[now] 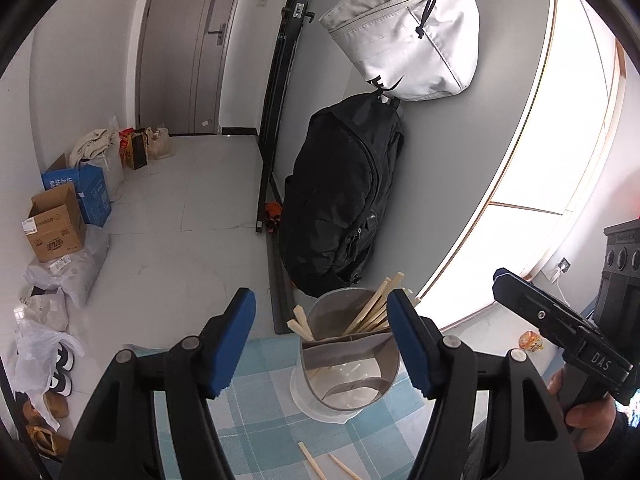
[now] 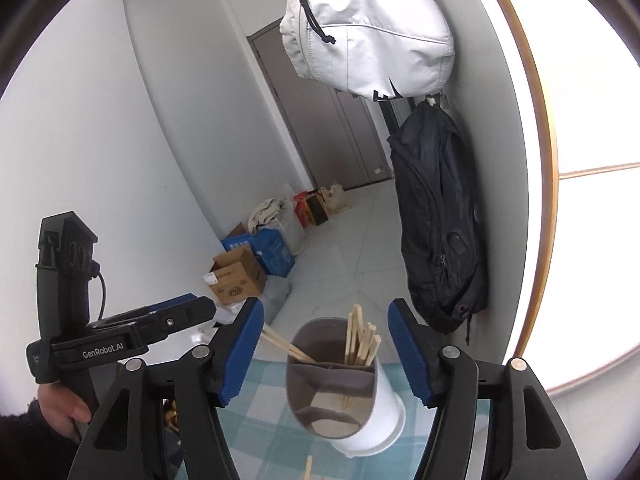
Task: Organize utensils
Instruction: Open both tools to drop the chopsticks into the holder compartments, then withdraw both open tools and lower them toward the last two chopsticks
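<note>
A: Item one, far left of the floor: a brown cardboard box [image 1: 56, 228] and a blue box [image 1: 86, 190], both printed, though the print is too small for you to read.

B: And the tools?

A: Item two: your left gripper [image 1: 322, 342], jaws spread wide, nothing between the pads. Seen from the other camera its body reads "GenRobot.AI". Item three: the utensil holder [image 1: 346, 364], a divided cup standing on the checked tablecloth [image 1: 256, 420], with chopsticks [image 1: 372, 310] leaning in its far compartments. Item four: two loose chopsticks [image 1: 320, 466] lying on the cloth at the near edge, outside the cup.

B: Right side?

A: Item five: your right gripper [image 2: 326, 346], also agape and empty; its side is marked "DAS".

B: Risks?

A: My judgement: the cup looks light and tall, so a jaw nudging its rim could tip it and spill the sticks. The loose pair lies flat and thin; you may pinch cloth with them, or drag them off the edge.
</note>
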Demonstrator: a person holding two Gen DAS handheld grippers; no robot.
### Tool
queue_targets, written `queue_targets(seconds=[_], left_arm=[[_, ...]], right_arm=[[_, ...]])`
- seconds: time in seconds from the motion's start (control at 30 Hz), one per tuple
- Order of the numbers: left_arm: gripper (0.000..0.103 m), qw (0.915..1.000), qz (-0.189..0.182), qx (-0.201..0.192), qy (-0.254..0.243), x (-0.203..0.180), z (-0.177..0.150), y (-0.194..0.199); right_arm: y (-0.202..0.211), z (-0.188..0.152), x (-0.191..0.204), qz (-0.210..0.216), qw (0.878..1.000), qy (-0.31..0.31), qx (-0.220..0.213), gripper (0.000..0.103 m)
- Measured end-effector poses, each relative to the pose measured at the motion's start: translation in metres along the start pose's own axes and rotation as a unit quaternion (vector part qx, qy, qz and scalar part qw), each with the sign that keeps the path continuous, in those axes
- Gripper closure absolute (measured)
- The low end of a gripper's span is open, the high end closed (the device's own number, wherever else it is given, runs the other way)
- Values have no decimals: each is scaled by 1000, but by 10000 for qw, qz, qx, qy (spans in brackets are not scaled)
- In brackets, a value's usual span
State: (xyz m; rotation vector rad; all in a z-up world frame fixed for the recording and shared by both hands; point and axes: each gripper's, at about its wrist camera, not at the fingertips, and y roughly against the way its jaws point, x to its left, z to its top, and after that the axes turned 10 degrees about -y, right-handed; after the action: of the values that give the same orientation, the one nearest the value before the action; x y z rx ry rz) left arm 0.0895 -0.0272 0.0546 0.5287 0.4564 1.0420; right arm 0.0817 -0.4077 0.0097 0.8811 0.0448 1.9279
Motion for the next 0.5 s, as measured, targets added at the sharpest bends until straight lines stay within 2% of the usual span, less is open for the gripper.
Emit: queue_targets(seconds=[0.13,0.2,0.23,0.5], left_arm=[[39,9997,195,-114,81,0,-11,8],[26,9996,186,-104,162,1,-18,11],[23,9996,178,-112,199,1,-22,12],[22,9987,295,-69,421,7,-57,14]], right_arm=[[14,-9,10,32,9999,161,-5,34],[18,-14,14,32,9997,247,-20,30],[21,-18,16,51,9996,290,-6,29],[17,-57,18,4,9974,518,499,22]])
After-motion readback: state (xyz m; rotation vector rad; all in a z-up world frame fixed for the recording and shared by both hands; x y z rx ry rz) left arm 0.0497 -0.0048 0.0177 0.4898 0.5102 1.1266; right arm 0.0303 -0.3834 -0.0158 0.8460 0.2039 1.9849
